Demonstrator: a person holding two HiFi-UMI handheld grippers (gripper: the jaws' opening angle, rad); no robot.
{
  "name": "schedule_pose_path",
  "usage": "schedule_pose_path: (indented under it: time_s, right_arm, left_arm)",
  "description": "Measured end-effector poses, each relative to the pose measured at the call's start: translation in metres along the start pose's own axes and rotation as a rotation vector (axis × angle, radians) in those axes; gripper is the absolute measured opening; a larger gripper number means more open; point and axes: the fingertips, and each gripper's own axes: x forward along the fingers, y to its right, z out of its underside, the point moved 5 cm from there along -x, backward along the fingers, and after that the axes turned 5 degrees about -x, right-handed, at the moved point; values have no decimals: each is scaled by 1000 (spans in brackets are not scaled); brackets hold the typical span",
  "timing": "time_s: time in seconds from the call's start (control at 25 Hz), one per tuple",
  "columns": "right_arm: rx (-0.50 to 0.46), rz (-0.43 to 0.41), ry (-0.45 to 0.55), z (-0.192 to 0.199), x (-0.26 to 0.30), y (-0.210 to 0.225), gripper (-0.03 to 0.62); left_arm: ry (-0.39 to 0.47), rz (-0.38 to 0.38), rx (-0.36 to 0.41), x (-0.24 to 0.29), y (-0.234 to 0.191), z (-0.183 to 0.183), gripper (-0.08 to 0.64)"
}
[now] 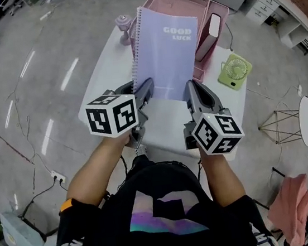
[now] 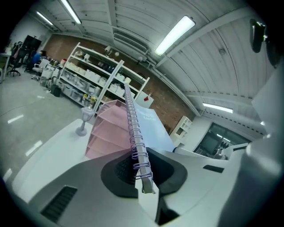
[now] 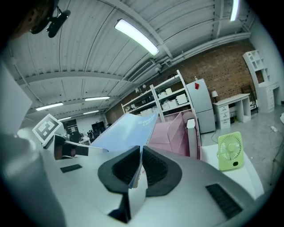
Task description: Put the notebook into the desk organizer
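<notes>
Gripping the notebook (image 1: pixel 167 50) from both sides, the two grippers hold it up above the white table (image 1: pixel 166 126), so it lies on nothing. The left gripper (image 1: pixel 144 90) is clenched on the lower corner of the bound edge. Its own view shows the lilac wire spiral (image 2: pixel 135 137) running up from between the dark pads, with the jaws pressed onto the cover on either side. The right gripper (image 1: pixel 195 94) is clamped on the opposite lower corner, and in its own view the thin sheets stand pinched edge-on between its pads. The cover is pale lavender-blue and carries the words "GOOD LUCK" in white capitals near the upper right, set on two lines. No other writing on it can be read. The notebook tilts away from the person, and its far edge overlaps the front of the pink desk organizer (image 1: pixel 175 4) in the head view. Whether it touches the organizer cannot be told. The organizer stands at the far end of the table, and its slanted pink dividers show in both gripper views. A white, book-like item (image 1: pixel 210 33) stands upright in its right-hand compartment. A small green fan (image 1: pixel 235 71) stands on the table to the right of the organizer. A small goblet-shaped ornament (image 1: pixel 124 27) stands at the far left corner of the table, just beside the organizer. The black-and-white marker cubes sit at the near end of each gripper, above the person's forearms.
</notes>
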Motion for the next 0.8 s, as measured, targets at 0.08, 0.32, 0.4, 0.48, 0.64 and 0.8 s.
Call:
schedule_pose_path:
  time_s: [0.08, 0.32, 0.4, 0.48, 0.64, 0.8]
  right_arm:
    - [-10, 50, 20, -12, 15, -2, 35]
    - [-37, 192, 40, -42, 52, 5, 35]
    - [-43, 241, 41, -49, 62, 10, 35]
    - [-42, 280, 36, -55, 73, 16, 35]
    - [-39, 344, 19, -66, 94, 28, 35]
    - [-48, 388, -9, -72, 112, 36, 35]
  left_arm:
    - [-18, 29, 28, 11, -8, -23, 38]
    - [-59, 99, 80, 49, -19, -77, 40]
    - [-71, 120, 103, 64, -19, -90, 43]
    - [-82, 125, 117, 76, -20, -101, 43]
    - [-100, 115, 146, 100, -23, -120, 44]
    - [-114, 83, 175, 120, -27, -131, 52]
